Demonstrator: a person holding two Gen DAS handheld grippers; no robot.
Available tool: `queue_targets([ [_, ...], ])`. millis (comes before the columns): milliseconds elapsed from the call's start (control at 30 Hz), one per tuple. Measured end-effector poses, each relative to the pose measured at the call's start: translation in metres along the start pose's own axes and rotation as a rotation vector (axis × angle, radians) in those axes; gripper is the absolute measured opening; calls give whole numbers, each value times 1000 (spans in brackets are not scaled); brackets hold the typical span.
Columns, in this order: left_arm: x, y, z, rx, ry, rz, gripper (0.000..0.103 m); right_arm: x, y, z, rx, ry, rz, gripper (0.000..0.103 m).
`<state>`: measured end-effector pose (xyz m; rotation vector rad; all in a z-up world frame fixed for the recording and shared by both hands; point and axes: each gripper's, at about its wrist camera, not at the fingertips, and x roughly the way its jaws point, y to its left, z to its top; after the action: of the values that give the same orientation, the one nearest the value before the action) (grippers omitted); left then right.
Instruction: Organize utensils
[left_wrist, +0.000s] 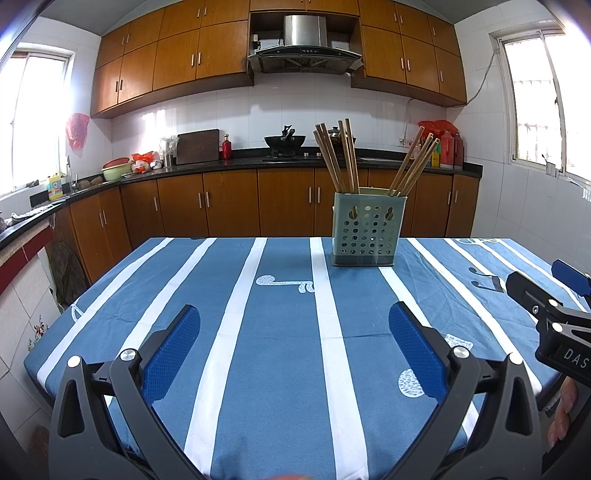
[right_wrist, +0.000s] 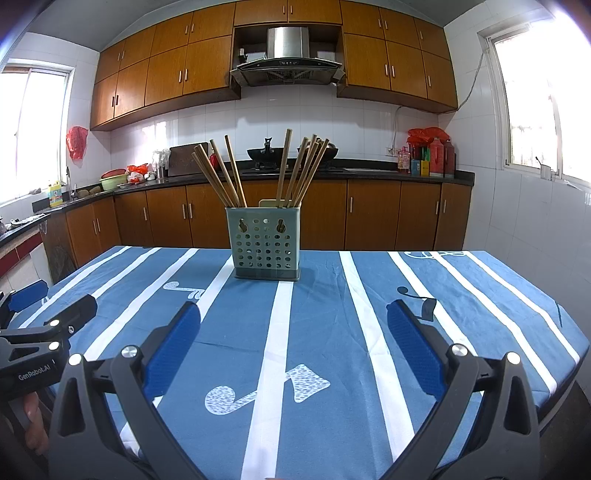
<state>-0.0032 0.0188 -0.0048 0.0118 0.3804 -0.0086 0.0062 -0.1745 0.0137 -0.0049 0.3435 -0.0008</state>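
Chopsticks (left_wrist: 338, 158) stand in two bunches in a pale green perforated holder (left_wrist: 364, 230), upright on the blue-and-white striped tablecloth (left_wrist: 280, 332), far half of the table. From the left wrist view the holder sits at approx 1 o'clock; from the right wrist view it's near 12 o'clock, slightly left of centre.

Left gripper (left_wrist: 294, 325) hovers over the cloth w/ fingers spread wide, blue pads (left_wrist: 171, 350) facing each other, nothing between them. Right gripper (right_wrist: 293, 325) likewise: fingers well apart, empty, low over the cloth, well short of the holder.

Left view only: right gripper's side at 3 o'clock, lettering "DAS" on its body, bit of the person's hand (left_wrist: 563, 417) below it. Right view only: left gripper at 9 o'clock, marked "GenRobot.AI", plus the arrow-like white print on the cloth at 6 o'clock.

Both views: wood cabinets, range hood (right_wrist: 286, 55), wok (left_wrist: 285, 142) on the counter behind. Right view shows chopstick bunches splayed wider, one leaning to 11, the other to 1 o'clock.
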Motion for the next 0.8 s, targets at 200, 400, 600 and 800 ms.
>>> queue_targets([
  [200, 0, 0, 0, 0, 1, 0, 101, 0, 0, 0, 1, 0, 0, 99],
  [400, 1, 0, 1, 0, 1, -1, 101, 0, 0, 0, 1, 0, 0, 99],
  [600, 1, 0, 1, 2, -4, 1, 101, 0, 0, 1, 1, 1, 0, 99],
  [800, 2, 0, -1, -3, -1, 3, 101, 0, 0, 1, 2, 1, 0, 99],
])
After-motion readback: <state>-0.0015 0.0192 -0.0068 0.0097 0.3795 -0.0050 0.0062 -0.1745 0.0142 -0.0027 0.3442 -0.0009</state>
